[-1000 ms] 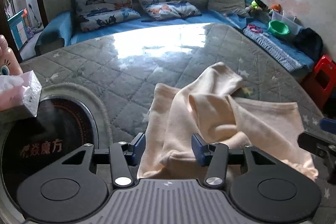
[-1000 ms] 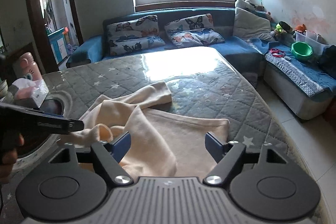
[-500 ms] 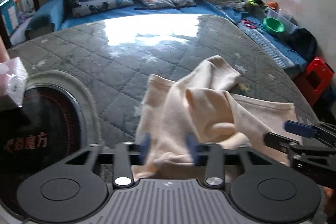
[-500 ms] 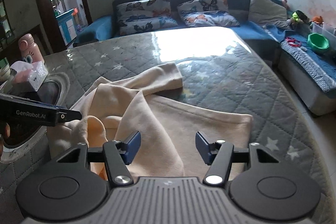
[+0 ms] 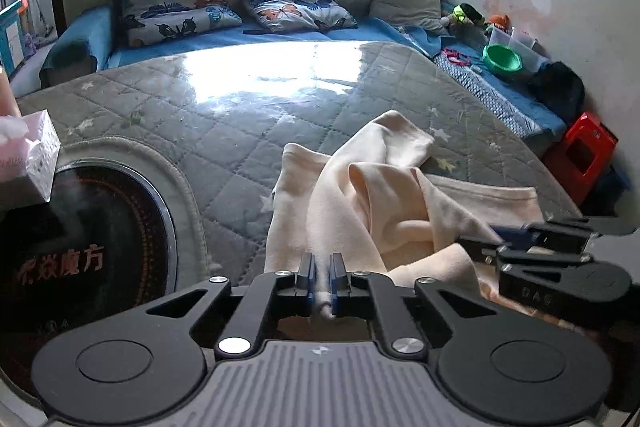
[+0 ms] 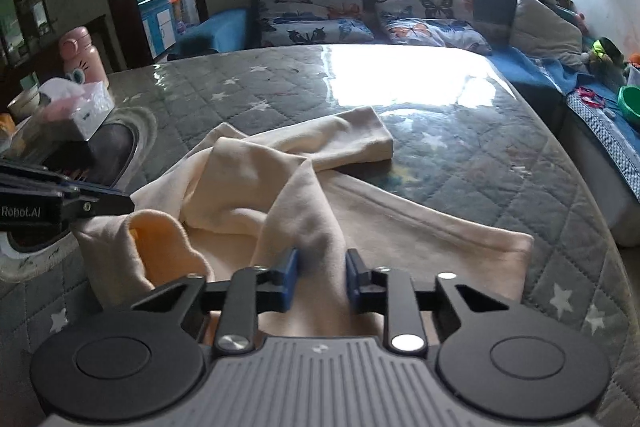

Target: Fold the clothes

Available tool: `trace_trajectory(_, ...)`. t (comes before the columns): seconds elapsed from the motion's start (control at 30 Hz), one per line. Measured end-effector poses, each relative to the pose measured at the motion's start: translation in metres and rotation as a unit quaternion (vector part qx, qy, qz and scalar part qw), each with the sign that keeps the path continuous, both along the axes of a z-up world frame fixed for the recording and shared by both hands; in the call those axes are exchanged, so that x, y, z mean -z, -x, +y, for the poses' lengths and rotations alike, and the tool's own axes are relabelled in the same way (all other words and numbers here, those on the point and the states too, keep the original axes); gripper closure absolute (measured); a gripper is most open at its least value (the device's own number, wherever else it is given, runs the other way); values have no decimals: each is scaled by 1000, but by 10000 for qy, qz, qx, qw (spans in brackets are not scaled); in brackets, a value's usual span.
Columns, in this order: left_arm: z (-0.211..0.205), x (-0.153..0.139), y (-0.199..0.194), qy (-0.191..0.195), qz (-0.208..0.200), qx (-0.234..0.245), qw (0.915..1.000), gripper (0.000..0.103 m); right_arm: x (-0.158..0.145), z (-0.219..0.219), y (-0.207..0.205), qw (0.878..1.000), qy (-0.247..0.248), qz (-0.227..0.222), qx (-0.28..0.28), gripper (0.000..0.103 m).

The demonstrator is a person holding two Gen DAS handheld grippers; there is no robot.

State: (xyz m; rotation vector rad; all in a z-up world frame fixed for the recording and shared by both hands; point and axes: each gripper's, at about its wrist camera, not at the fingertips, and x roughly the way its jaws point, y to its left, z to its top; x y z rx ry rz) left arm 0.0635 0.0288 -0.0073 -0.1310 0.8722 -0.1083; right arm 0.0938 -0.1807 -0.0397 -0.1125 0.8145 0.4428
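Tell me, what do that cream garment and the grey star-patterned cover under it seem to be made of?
Cream garment: probably soft knit fleece or cotton, matte; it slumps in thick rounded folds and has a ribbed hem. Grey cover: quilted fabric with stitched diamonds, seemingly under a clear glossy sheet, since it mirrors the window glare.

My left gripper (image 5: 323, 281) pinched tight on cloth (image 5: 372, 203), my right gripper (image 6: 321, 277) half closed around a fold

Grey star-quilted table cover (image 5: 240, 131) spreads wide, cream garment (image 5: 384, 195) crumpled across it, tissue box (image 6: 86, 107) near the left edge, possibly resting on the inset dark cooktop (image 5: 80, 247)
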Motion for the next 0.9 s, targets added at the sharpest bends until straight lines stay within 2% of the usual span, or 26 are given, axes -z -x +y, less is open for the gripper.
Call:
trace_trajectory(0.07, 1, -2, -2, 112, 20, -80, 9999, 85, 0, 1, 1, 10000, 41, -9, -37, 82)
trace_trajectory(0.13, 1, -4, -5, 163, 37, -174, 9997, 67, 0, 2, 1, 9999, 100, -25, -72, 80)
trace_trajectory(0.17, 1, -5, -7, 161, 55, -244, 9996, 53, 0, 2, 1, 9999, 130, -54, -72, 75)
trace_trajectory(0.2, 0, -4, -10, 135, 56, -287, 9995, 47, 0, 2, 0, 9999, 134, -63, -77, 75)
trace_trajectory(0.23, 0, -3, -12, 116, 78, -301, 9994, 47, 0, 2, -1, 9999, 132, -67, -83, 75)
trace_trajectory(0.33, -3, 4, -16, 192, 245, -162, 9994, 52, 1, 3, -2, 9998, 136, -72, -103, 77)
trace_trajectory(0.4, -5, 9, -15, 196, 323, -83, 9993, 75, 0, 3, 0, 9998, 157, -98, -118, 87)
trace_trajectory(0.5, -2, 13, -10, 212, 269, -137, 9993, 90, -8, 1, 6, 9994, 207, -272, -102, 94)
trace_trajectory(0.67, 7, 3, 8, 185, 27, -183, 9997, 96, -32, -14, 24, 9962, 282, -791, 248, 95)
trace_trajectory(0.8, 13, -7, 28, 78, -198, -183, 9996, 96, -55, -37, 52, 9879, 400, -1305, 734, 95)
trace_trajectory(0.9, 21, -12, 50, 92, -327, -235, 9991, 96, -62, -56, 81, 9811, 450, -1534, 1093, 95)
